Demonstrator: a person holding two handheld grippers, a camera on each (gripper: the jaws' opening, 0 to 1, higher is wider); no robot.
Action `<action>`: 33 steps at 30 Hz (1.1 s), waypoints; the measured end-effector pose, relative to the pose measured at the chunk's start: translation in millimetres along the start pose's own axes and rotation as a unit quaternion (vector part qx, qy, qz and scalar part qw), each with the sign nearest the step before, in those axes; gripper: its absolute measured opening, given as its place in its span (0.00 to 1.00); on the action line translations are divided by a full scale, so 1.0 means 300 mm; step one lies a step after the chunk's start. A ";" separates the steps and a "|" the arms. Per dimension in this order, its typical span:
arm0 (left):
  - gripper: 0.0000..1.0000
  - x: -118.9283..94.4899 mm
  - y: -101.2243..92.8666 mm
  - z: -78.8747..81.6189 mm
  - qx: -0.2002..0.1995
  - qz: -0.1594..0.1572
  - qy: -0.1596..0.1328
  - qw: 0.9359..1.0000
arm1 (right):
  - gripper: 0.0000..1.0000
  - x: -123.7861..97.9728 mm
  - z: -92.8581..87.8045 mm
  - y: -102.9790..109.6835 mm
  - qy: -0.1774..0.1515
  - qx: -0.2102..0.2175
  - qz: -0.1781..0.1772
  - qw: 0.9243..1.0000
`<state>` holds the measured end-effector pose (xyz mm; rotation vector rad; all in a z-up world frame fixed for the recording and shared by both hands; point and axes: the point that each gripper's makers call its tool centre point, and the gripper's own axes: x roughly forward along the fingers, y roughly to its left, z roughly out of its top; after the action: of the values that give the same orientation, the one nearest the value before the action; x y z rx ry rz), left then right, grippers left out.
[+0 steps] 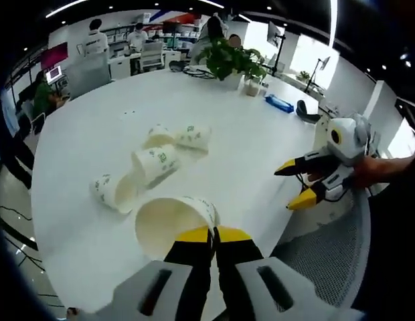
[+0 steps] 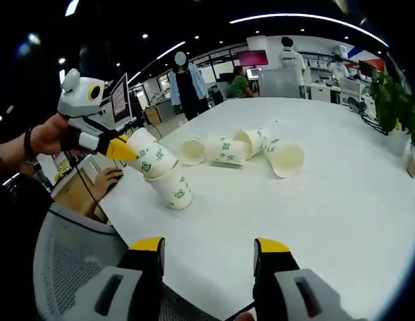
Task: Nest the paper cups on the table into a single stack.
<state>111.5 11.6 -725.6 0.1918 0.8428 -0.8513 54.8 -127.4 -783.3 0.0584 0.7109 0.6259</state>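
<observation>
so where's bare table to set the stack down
Bare table runs from the right claw out past the lying cups, toward the plant. It is crowded near the table edge, where the left claw holds the cup stack, and along the cup row behind it.

In the right gripper view, a nested pair of cups [image 2: 160, 172] is held at the near-left edge of the surface [image 2: 341, 200] by the left tool [image 2: 120, 150], its lower end touching the surface. Beyond it, four cups [image 2: 244, 148] are laid on their sides in a row. In the left gripper view, a potted plant [image 1: 231, 61] is seen at the far edge, and the right tool [image 1: 296, 184] is seen past the surface's right edge.
</observation>
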 end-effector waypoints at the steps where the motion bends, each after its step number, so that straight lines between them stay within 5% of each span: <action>1: 0.00 0.002 0.000 0.002 0.001 0.000 0.001 1.000 | 0.52 0.000 0.000 0.000 0.000 0.000 0.000 1.000; 14: 0.00 0.071 -0.026 0.023 0.064 0.005 0.052 0.997 | 0.52 -0.003 0.005 0.001 0.000 -0.002 0.000 1.000; 33: 0.02 0.154 -0.046 -0.018 0.077 -0.001 0.096 0.992 | 0.52 -0.009 0.012 0.001 -0.003 -0.001 -0.002 1.000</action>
<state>115.2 -22.0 -760.3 0.4137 0.9570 -0.9113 55.2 -128.1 -778.8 0.0561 0.7041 0.6217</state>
